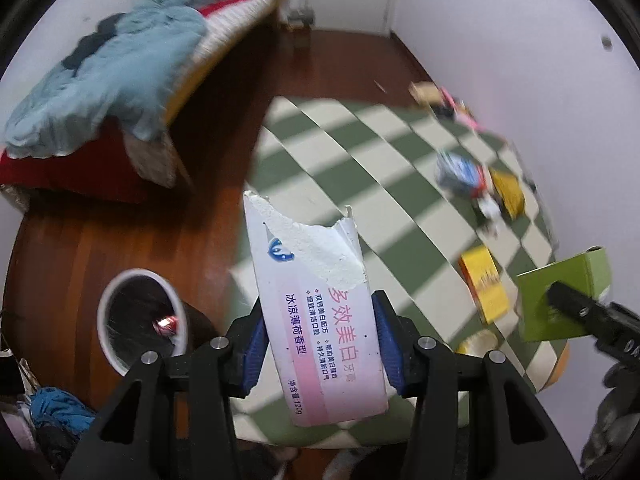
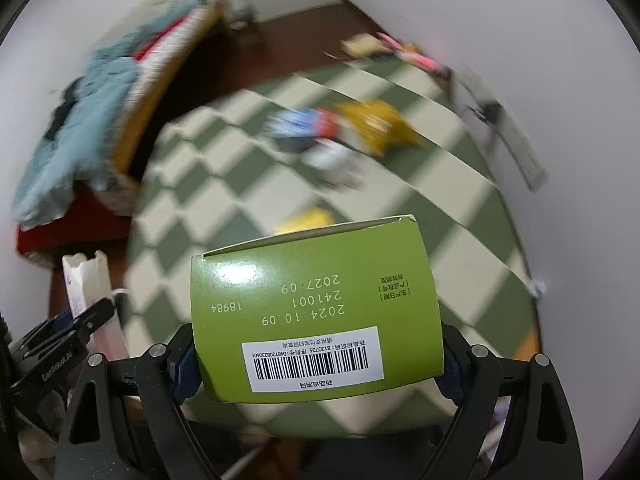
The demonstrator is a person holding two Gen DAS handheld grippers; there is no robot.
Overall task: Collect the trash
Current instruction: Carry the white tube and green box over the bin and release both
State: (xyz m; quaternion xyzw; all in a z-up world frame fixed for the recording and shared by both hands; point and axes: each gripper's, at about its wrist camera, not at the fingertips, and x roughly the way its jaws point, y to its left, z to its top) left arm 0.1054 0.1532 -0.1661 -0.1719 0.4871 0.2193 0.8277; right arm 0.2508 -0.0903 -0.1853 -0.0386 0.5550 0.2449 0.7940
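Observation:
My left gripper (image 1: 318, 344) is shut on a torn white and pink toothpaste box (image 1: 316, 308), held above the near edge of the green-and-white checkered table (image 1: 304, 152). My right gripper (image 2: 316, 356) is shut on a green carton (image 2: 316, 312) with a barcode label; it also shows in the left wrist view (image 1: 560, 300) at the right. The toothpaste box shows in the right wrist view (image 2: 90, 292) at the left. A white-rimmed trash bin (image 1: 140, 320) with a black liner stands on the wooden floor to the left, below the left gripper.
On the table lie a yellow box (image 1: 484, 284), a blue and white wrapper (image 1: 460, 172), a yellow packet (image 1: 508, 192) and pink items (image 1: 452, 108) by the wall. A bed with a blue blanket (image 1: 104, 80) is at the left. Clothes (image 1: 56, 412) lie at the bottom left.

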